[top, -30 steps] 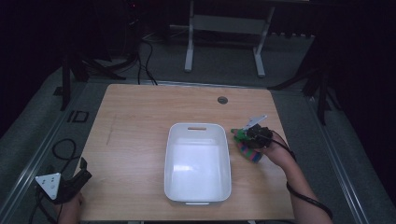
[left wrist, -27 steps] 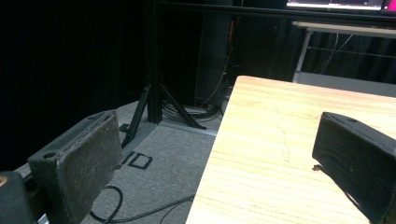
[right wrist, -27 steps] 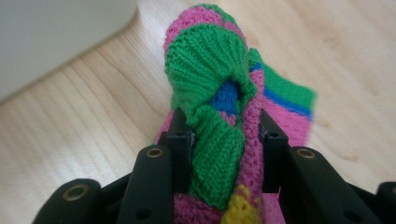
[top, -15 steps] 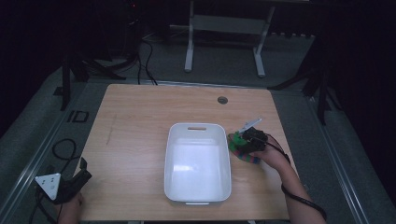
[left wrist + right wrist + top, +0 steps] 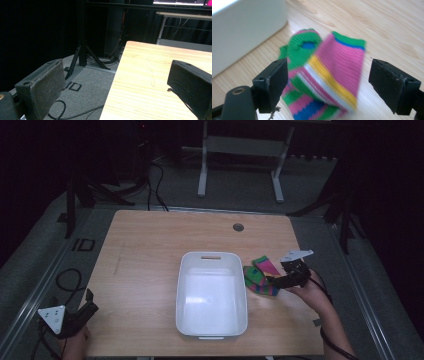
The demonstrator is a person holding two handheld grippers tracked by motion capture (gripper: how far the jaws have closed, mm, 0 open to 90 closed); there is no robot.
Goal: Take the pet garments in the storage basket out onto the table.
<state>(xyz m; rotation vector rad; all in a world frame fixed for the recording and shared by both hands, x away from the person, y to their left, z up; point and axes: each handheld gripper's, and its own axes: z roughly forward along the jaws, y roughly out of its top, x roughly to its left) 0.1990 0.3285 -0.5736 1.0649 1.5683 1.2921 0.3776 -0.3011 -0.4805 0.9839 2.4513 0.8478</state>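
Observation:
A striped sock (image 5: pixel 260 275) in pink, green, yellow, white and blue lies crumpled on the wooden table (image 5: pixel 150 250), just right of the white bin (image 5: pixel 212 295). In the right gripper view the sock (image 5: pixel 332 65) lies ahead of and between the black jaws, and the pads stand clear of it. My right gripper (image 5: pixel 274 281) (image 5: pixel 329 75) is open beside the sock's right edge; its jaws have just been opening. At the table's near left corner my left gripper (image 5: pixel 91 302) (image 5: pixel 120 75) is open with nothing between its jaws.
The bin's wall (image 5: pixel 244 27) rises close on the left of the sock. A round grommet (image 5: pixel 238 227) sits near the table's far edge. Cables (image 5: pixel 65 280) and stand legs (image 5: pixel 82 55) lie on the grey floor left of the table.
The right gripper's jaws have spread apart and let go of the sock. The right hand has drawn back to the right, away from the bin. The left gripper has stayed put.

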